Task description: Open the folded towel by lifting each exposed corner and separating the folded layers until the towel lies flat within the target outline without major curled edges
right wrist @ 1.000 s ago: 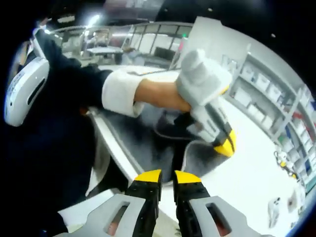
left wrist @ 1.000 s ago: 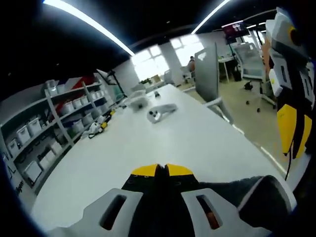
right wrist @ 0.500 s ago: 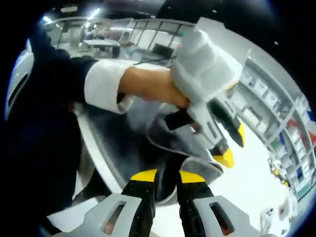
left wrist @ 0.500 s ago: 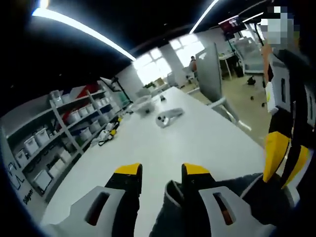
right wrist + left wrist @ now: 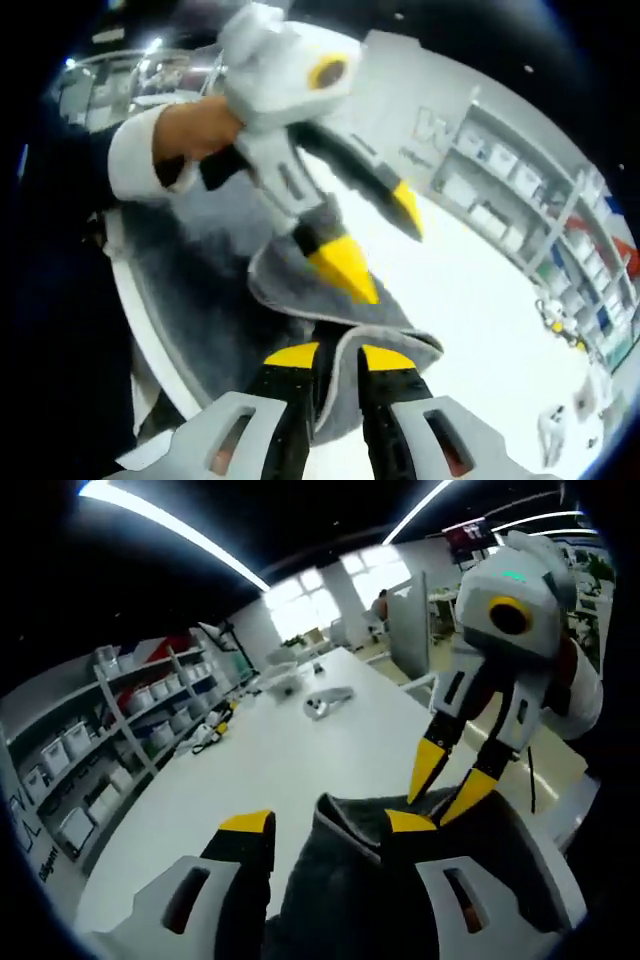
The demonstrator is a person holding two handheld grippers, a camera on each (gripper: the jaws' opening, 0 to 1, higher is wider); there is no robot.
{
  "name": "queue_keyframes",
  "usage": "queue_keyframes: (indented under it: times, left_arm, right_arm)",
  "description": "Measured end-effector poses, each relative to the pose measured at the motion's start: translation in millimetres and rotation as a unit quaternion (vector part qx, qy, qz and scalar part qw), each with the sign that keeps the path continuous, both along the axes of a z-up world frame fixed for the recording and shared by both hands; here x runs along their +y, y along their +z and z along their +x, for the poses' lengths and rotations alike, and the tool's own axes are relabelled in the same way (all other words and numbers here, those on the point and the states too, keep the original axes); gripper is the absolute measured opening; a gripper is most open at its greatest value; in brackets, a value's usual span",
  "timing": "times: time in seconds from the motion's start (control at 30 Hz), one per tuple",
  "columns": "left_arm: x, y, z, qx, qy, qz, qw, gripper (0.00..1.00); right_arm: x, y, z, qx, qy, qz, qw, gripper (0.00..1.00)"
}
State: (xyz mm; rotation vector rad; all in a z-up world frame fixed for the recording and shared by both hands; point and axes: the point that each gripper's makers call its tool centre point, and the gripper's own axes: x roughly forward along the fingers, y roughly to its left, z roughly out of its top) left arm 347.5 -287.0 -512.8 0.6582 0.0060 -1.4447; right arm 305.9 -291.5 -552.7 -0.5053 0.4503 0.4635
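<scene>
A dark grey towel (image 5: 335, 885) lies at the near edge of the white table (image 5: 300, 750). My left gripper (image 5: 328, 823) is open wide, with a raised fold of the towel standing between its jaws. My right gripper (image 5: 450, 785) comes in from the right, tips down on the towel's edge. In the right gripper view my right gripper (image 5: 337, 357) is shut on a curled towel (image 5: 200, 290) edge. Just above it the left gripper (image 5: 378, 238) hangs open, its lower yellow tip against the cloth.
Shelves of white bins (image 5: 110, 730) line the table's far side, also seen as shelves (image 5: 540, 190). A white controller-like object (image 5: 325, 702) lies mid-table. A grey partition (image 5: 408, 630) stands beyond. A hand with a white cuff (image 5: 190, 135) holds the left gripper. The table's edge (image 5: 130, 320) runs beside the towel.
My left gripper went from shut to wide open, and a towel fold now rises between its jaws. The right gripper has closed in on the towel's edge beside it.
</scene>
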Motion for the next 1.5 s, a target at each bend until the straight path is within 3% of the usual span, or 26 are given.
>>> queue_keyframes:
  times: [0.33, 0.53, 0.77, 1.03, 1.17, 1.3, 1.5]
  left_arm:
    - [39, -18.5, -11.3, -0.016, -0.007, 0.028, 0.9995, 0.56]
    - [53, -24.0, -17.7, 0.002, -0.009, 0.024, 0.9997, 0.61]
    - [65, -34.6, -9.4, -0.009, -0.001, 0.039, 0.9992, 0.62]
    - [68, -45.6, -3.3, -0.049, -0.002, 0.062, 0.9969, 0.45]
    - [66, -53.5, -5.1, -0.045, -0.011, 0.069, 0.9965, 0.37]
    - [65, -60.9, -7.2, -0.051, -0.012, 0.074, 0.9959, 0.29]
    - [67, -56.0, -1.8, -0.072, -0.003, 0.070, 0.9949, 0.14]
  right_arm:
    - [3, -6.7, 15, -0.006, -0.015, 0.019, 0.9997, 0.11]
    - [8, -14.4, 19, 0.004, -0.020, 0.016, 0.9997, 0.11]
    - [5, -25.4, 22, 0.015, -0.030, -0.013, 0.9993, 0.12]
    - [5, -34.4, 24, 0.028, -0.035, -0.024, 0.9987, 0.14]
    - [1, -34.7, 25, 0.028, -0.046, -0.028, 0.9982, 0.14]
    - [-8, -35.0, 28, 0.027, -0.062, -0.025, 0.9974, 0.10]
    - [-13, -35.3, 24, 0.033, -0.070, -0.011, 0.9970, 0.03]
